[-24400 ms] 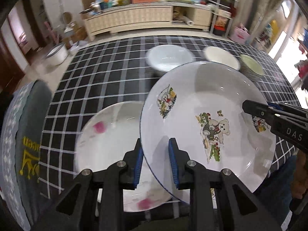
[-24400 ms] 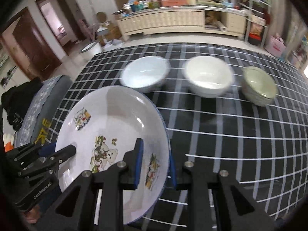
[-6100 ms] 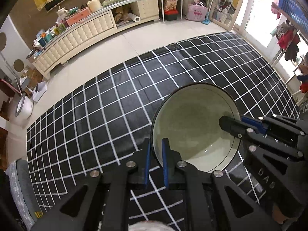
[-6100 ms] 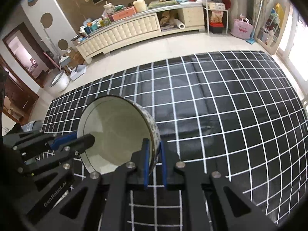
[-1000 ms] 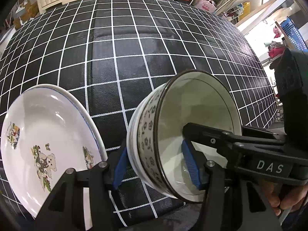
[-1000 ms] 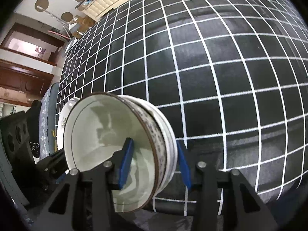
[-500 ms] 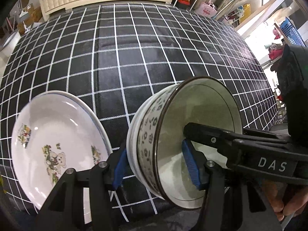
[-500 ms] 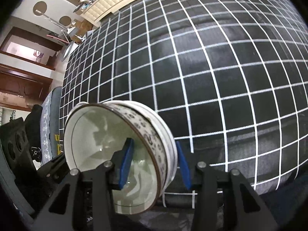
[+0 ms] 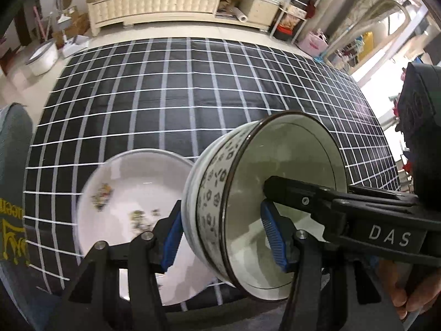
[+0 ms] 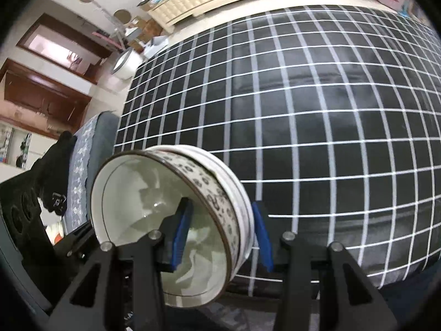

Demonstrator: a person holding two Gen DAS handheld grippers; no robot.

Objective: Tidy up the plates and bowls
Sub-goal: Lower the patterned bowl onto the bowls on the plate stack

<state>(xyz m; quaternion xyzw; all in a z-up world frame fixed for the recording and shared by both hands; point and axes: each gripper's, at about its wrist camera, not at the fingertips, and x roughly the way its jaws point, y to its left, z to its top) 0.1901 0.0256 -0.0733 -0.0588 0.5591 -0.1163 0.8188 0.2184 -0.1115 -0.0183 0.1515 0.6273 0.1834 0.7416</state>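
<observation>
Bowls (image 9: 264, 209), nested in a small stack with a patterned one innermost, hang tilted on edge above the near side of the checked table (image 9: 176, 102), gripped by both our claws. Our left claw (image 9: 223, 234) clamps the stack's wall between its blue pads, one inside and one outside, and our right claw (image 10: 220, 234) does the same on the opposite rim. Beside them a white plate (image 9: 132, 201) with cartoon prints lies on the table.
</observation>
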